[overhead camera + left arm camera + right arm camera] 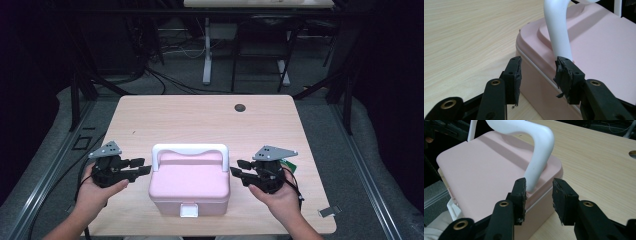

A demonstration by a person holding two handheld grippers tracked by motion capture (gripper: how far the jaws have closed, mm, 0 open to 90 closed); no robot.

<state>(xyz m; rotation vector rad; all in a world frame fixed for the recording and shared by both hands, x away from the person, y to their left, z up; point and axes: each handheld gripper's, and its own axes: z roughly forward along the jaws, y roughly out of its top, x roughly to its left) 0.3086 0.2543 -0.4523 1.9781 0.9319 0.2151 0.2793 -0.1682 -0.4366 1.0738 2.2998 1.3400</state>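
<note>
Flanking the pink box [189, 185] at the table's [200, 115] near edge, the left gripper [141, 166] and right gripper [237, 167] point inward at its two ends, jaws parted and holding nothing. The box's lid is shut, its white latch [189, 210] faces the person, and its white handle [190, 149] stands upright. Beyond it, bare wood runs to a round hole [240, 107] near the far edge.

Light wood-grain table [200, 115], rounded corners, standing on grey floor [60, 135]. Dark round grommet hole [240, 107] near the far edge, right of centre. Pink box [189, 186] sits directly on the tabletop, near the front edge, about centred left-right; lid closed, white handle [190, 150] upright, white latch [189, 210] facing the person. Rest of tabletop bare wood. Small grey clip-like piece [328, 212] at the front right corner, off the edge.
</note>
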